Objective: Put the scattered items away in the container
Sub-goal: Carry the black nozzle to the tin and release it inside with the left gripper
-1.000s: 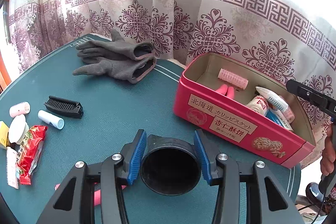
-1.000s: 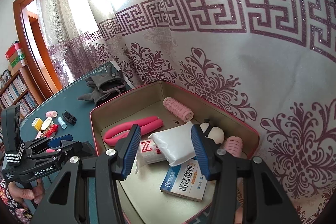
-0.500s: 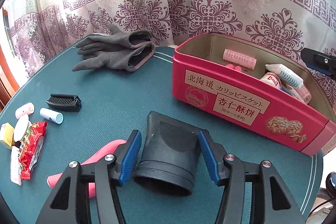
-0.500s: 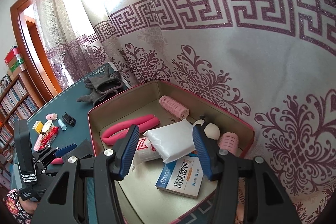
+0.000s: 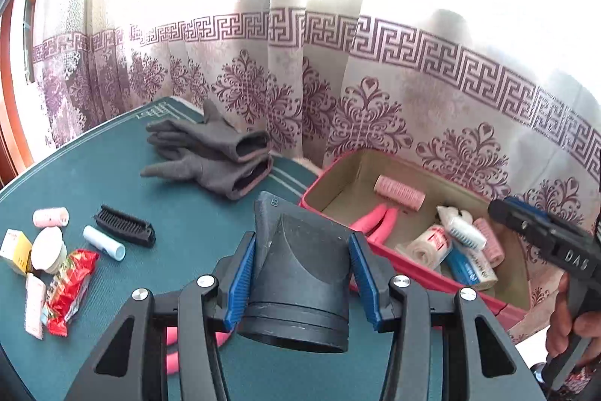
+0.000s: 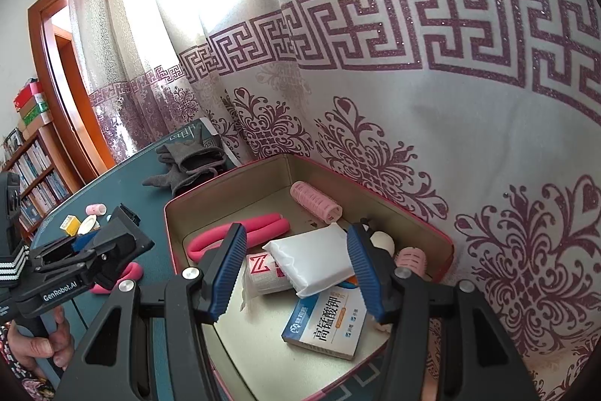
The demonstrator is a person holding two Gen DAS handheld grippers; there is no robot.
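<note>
My left gripper (image 5: 302,282) is shut on a black hair-dryer nozzle (image 5: 300,273) and holds it above the green table, just left of the red tin (image 5: 432,279). The tin holds a pink roller (image 5: 400,192), pink clip, bandage roll and boxes. My right gripper (image 6: 295,273) is open and empty above the tin (image 6: 171,232), over a white packet (image 6: 313,260). The left gripper and nozzle (image 6: 120,243) show at the left of the right wrist view.
On the table lie grey gloves (image 5: 214,156), a black comb (image 5: 124,226), a white tube (image 5: 103,243), a pink roller (image 5: 50,217), a red snack packet (image 5: 69,290), a white jar (image 5: 47,248) and a pink clip (image 5: 172,348). A curtain hangs behind.
My left gripper has risen with the nozzle and moved toward the tin, so the view now looks down into it. The right gripper has barely moved.
</note>
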